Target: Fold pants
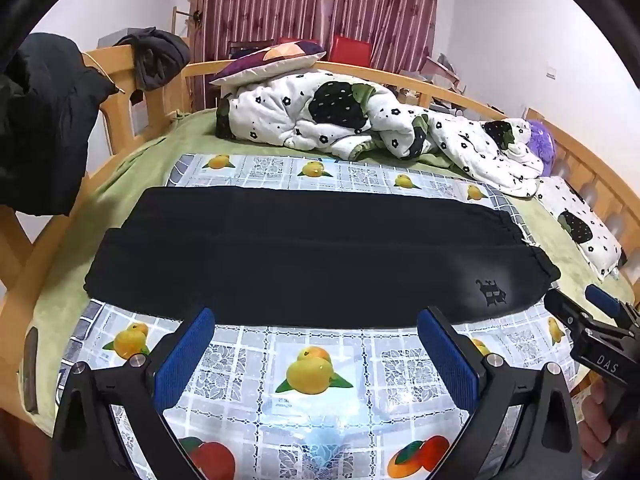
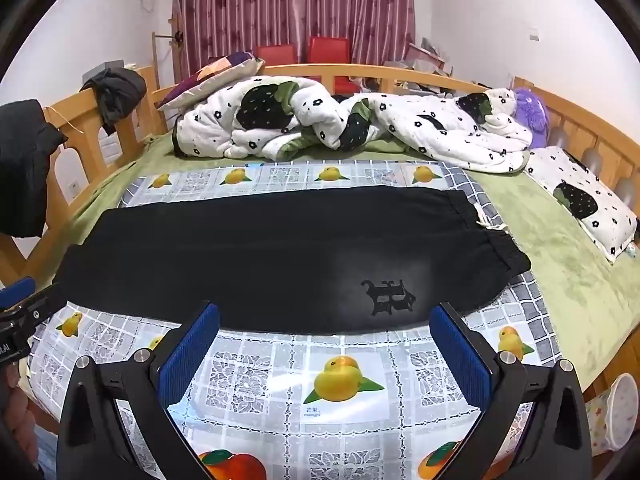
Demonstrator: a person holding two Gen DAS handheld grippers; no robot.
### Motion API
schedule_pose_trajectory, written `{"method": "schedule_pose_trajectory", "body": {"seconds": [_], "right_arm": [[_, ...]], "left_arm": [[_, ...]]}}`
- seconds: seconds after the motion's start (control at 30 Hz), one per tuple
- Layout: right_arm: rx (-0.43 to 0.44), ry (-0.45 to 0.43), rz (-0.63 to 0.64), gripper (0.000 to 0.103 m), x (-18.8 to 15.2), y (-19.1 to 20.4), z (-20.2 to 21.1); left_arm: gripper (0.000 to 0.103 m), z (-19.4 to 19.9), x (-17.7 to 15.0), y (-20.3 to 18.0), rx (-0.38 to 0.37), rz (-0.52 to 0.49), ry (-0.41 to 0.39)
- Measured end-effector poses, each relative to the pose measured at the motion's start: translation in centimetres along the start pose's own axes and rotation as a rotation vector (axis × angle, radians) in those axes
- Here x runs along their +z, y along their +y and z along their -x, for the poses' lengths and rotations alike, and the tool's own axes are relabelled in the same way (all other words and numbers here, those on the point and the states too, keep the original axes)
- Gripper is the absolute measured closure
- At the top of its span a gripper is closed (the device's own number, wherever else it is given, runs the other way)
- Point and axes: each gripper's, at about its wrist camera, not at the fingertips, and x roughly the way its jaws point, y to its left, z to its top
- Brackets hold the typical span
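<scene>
Behind the wooden bed [image 1: 460, 94] hangs a striped red curtain [image 1: 320, 4], and black pants [image 1: 312, 256] lie flat across a fruit-printed cloth [image 1: 320, 384] in the middle of both views, just beyond the blue pads. Both the left gripper [image 1: 316, 344] and the right gripper [image 2: 326, 344] have jaws spread wide with nothing between them. Only the left view shows "DAS" at lower right on the other gripper; only the right view shows "mango" printed under a fruit.
</scene>
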Motion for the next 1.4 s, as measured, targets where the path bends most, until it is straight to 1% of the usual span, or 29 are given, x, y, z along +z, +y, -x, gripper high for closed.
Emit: {"method": "schedule_pose_trajectory", "body": {"seconds": [0.8, 0.93, 1.0, 1.13, 1.17, 1.2, 1.27, 1.4], "right_arm": [[0.025, -0.023, 0.016, 0.000, 0.1, 0.4, 0.8], [0.062, -0.028, -0.003, 0.000, 0.2, 0.2, 0.9], [0.078, -0.027, -0.014, 0.000, 0.2, 0.1, 0.7], [0.075, -0.026, 0.017, 0.000, 0.0, 0.8, 0.7], [0.079, -0.030, 0.029, 0.000, -0.1, 0.9, 0.7], [0.085, -0.036, 0.041, 0.000, -0.1, 1.0, 0.8], [0.091, -0.031, 0.047, 0.000, -0.2, 1.0, 0.7], [0.132, -0.037, -0.020, 0.000, -0.1, 0.6, 0.6]], "left_arm": [[0.001, -0.3, -0.2, 0.1, -0.003, 0.007, 0.012], [0.001, 0.0, 0.0, 0.3, -0.018, 0.018, 0.014], [0.001, 0.1, 0.2, 0.2, -0.023, 0.012, -0.005], [0.001, -0.2, 0.1, 0.5, 0.010, 0.009, -0.047], [0.001, -0.4, 0.1, 0.6, 0.021, 0.015, -0.038], [0.001, -0.8, 0.3, 0.9, 0.025, 0.022, -0.008], [0.001, -0.9, 0.6, 1.4, 0.005, 0.039, 0.019], [0.001, -0.1, 0.7, 1.9, 0.026, 0.037, -0.020]]}}
